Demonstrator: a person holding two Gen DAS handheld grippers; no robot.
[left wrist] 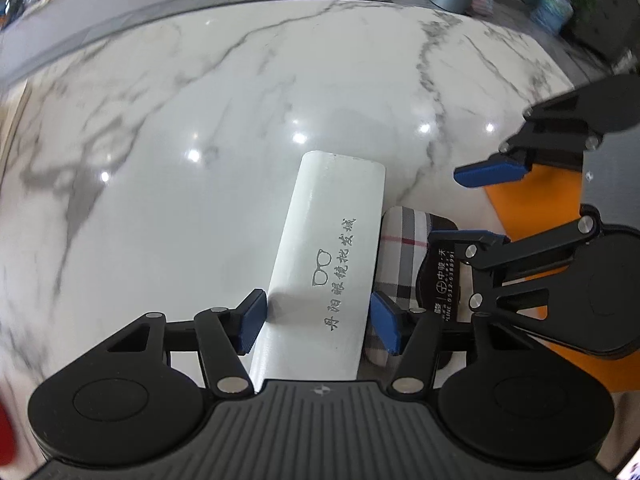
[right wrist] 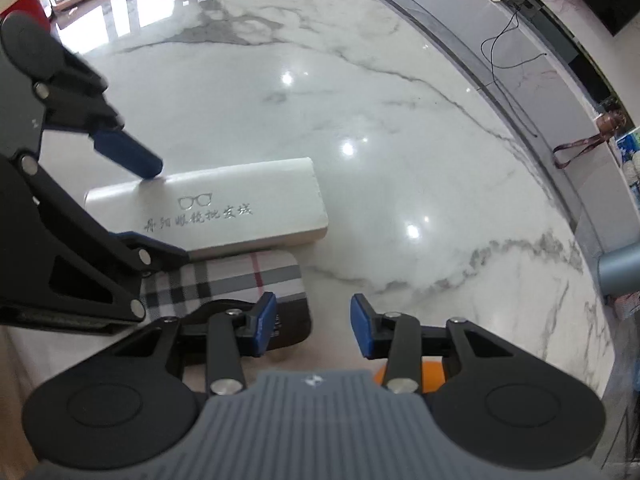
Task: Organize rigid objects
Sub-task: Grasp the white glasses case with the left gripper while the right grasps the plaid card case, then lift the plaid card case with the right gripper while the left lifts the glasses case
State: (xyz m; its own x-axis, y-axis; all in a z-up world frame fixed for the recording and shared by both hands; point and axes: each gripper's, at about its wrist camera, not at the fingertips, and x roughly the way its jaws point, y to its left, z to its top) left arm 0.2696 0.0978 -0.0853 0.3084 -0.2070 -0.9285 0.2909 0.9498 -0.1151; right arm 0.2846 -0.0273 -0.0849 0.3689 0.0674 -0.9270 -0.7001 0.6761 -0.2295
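We see a white glasses case (left wrist: 324,248) with a printed spectacles logo lying on the marble table (left wrist: 180,120), touching a plaid case (right wrist: 240,276). Our left gripper (left wrist: 318,320) straddles it, pads not clearly pressing; our right gripper (right wrist: 314,330) is half-open, empty.

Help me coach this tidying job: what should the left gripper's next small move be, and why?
Probably finish closing the left gripper on the white glasses case. Its blue pads already straddle the case's near end without clearly pressing on it. The case lies flat on the marble table beside the plaid case, and the right gripper is empty, clear of it.
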